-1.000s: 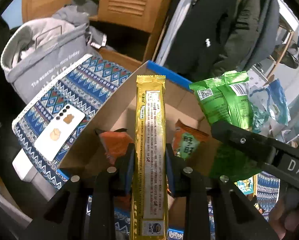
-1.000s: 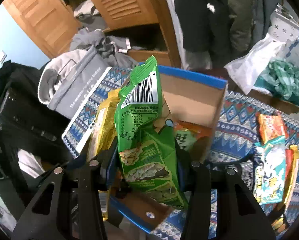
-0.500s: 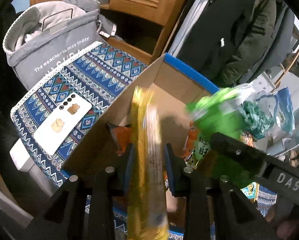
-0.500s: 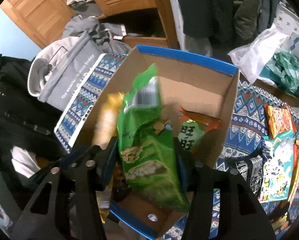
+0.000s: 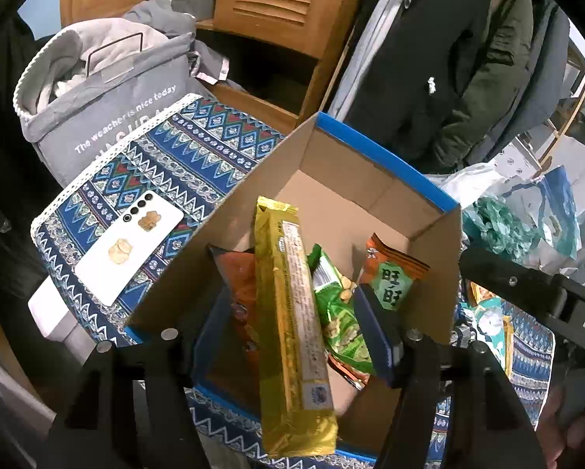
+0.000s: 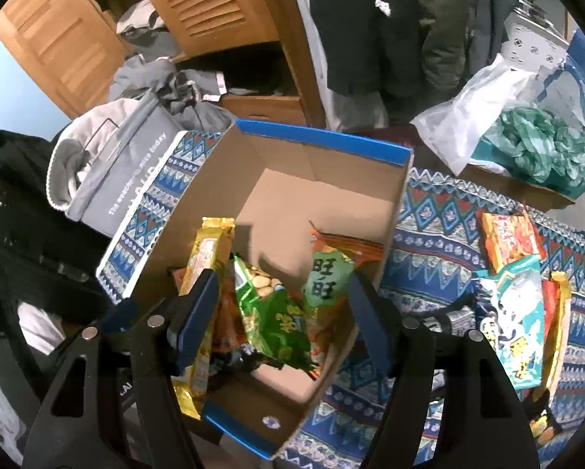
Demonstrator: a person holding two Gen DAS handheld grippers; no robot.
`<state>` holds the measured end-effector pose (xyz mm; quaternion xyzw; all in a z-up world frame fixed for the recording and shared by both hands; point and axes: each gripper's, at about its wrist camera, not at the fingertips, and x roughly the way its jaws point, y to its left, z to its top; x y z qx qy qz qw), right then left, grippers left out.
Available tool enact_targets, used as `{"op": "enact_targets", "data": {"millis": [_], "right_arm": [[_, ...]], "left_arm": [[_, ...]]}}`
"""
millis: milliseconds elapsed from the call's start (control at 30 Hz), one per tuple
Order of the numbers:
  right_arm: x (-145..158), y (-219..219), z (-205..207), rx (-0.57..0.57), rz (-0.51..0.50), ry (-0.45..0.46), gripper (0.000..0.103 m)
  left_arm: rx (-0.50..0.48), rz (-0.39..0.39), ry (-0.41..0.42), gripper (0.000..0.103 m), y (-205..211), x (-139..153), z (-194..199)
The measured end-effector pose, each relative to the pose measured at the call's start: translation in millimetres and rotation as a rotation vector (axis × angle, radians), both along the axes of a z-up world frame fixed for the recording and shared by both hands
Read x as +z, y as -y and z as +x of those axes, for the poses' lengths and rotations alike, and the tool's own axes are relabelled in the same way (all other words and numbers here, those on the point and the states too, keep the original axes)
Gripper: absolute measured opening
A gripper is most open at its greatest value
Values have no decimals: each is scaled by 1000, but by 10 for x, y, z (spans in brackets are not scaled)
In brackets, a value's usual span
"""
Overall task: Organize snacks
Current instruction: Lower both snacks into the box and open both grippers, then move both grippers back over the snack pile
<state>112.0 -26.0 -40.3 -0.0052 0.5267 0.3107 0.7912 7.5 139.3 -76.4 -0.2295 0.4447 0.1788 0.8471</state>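
An open cardboard box with a blue rim [image 5: 382, 156] stands on the patterned cloth. My left gripper [image 5: 292, 344] hovers over its near edge, jaws opening. The long gold packet [image 5: 288, 305] lies loose between them, leaning into the box, and neither pad touches it. My right gripper [image 6: 282, 312] is over the same box [image 6: 320, 136], jaws opening too. The green snack bag [image 6: 269, 312] lies inside below them, free of both pads. Beside it are the gold packet [image 6: 204, 262] and an orange-and-green packet [image 6: 327, 273]. The green bag [image 5: 339, 312] also shows in the left wrist view.
More snack packets [image 6: 515, 312] lie on the cloth right of the box. A white phone [image 5: 128, 250] rests on the cloth to its left, by a grey fabric basket [image 5: 108, 90]. A plastic bag [image 6: 527, 148], hanging coats and a wooden cabinet stand behind.
Both grippers went from shut to open. The gold packet slipped from the left pads and the green bag dropped from the right pads into the box.
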Motion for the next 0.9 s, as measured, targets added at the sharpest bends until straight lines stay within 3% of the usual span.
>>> {"op": "enact_targets", "data": {"millis": [167, 900], "right_arm": [[14, 131, -21, -5, -13, 11, 72], [107, 970, -53, -82, -57, 73, 73]], "left_arm": [[-17, 5, 7, 72, 101, 48, 9], [-135, -11, 8, 73, 704, 174, 144]]}}
